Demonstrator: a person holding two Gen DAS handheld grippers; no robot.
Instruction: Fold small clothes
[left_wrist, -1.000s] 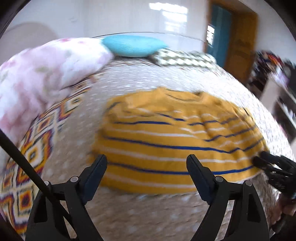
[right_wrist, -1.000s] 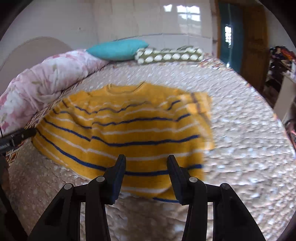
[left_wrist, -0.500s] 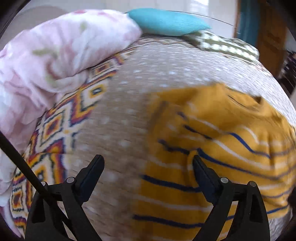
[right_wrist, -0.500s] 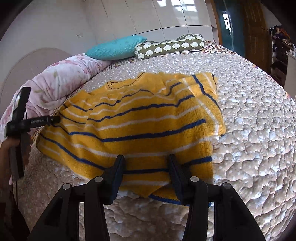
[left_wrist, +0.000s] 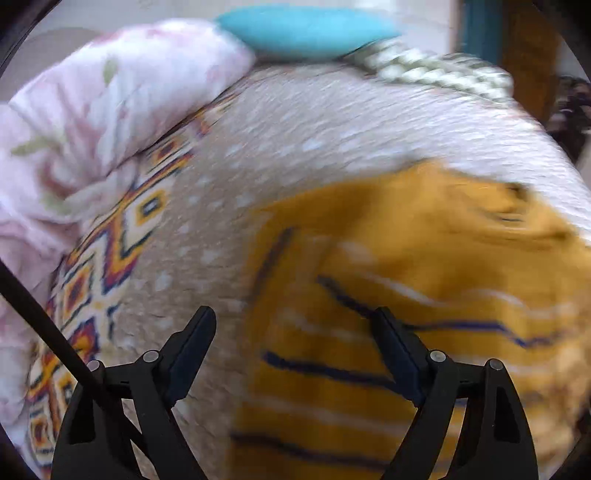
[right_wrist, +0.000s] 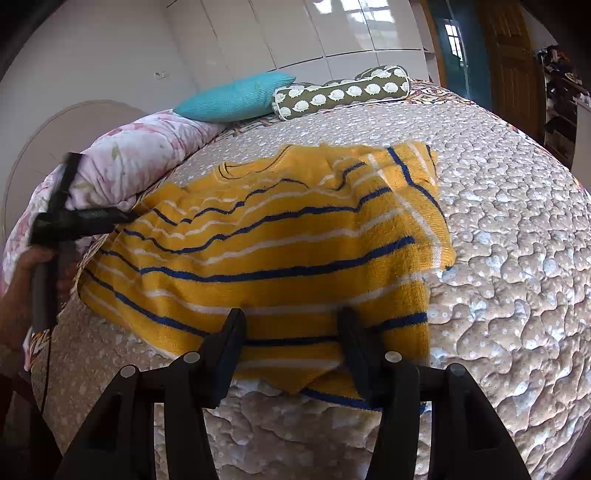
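A small yellow sweater (right_wrist: 280, 251) with blue and white stripes lies flat on the quilted bed, its right sleeve folded in over the body. In the left wrist view the sweater (left_wrist: 424, 295) fills the right half, blurred. My left gripper (left_wrist: 293, 339) is open and empty above the sweater's left edge; it also shows in the right wrist view (right_wrist: 125, 216) by the left shoulder. My right gripper (right_wrist: 291, 325) is open and empty over the sweater's bottom hem.
A pink floral duvet (right_wrist: 140, 155) is bunched along the bed's left side. A teal pillow (right_wrist: 236, 98) and a patterned bolster (right_wrist: 343, 92) lie at the head. The beige quilt (right_wrist: 509, 229) stretches right of the sweater. A doorway and shelves stand at the far right.
My left gripper has swung left and up along the sweater's left edge toward the shoulder. My right gripper has moved in closer to the bottom hem. The sweater lies unchanged.
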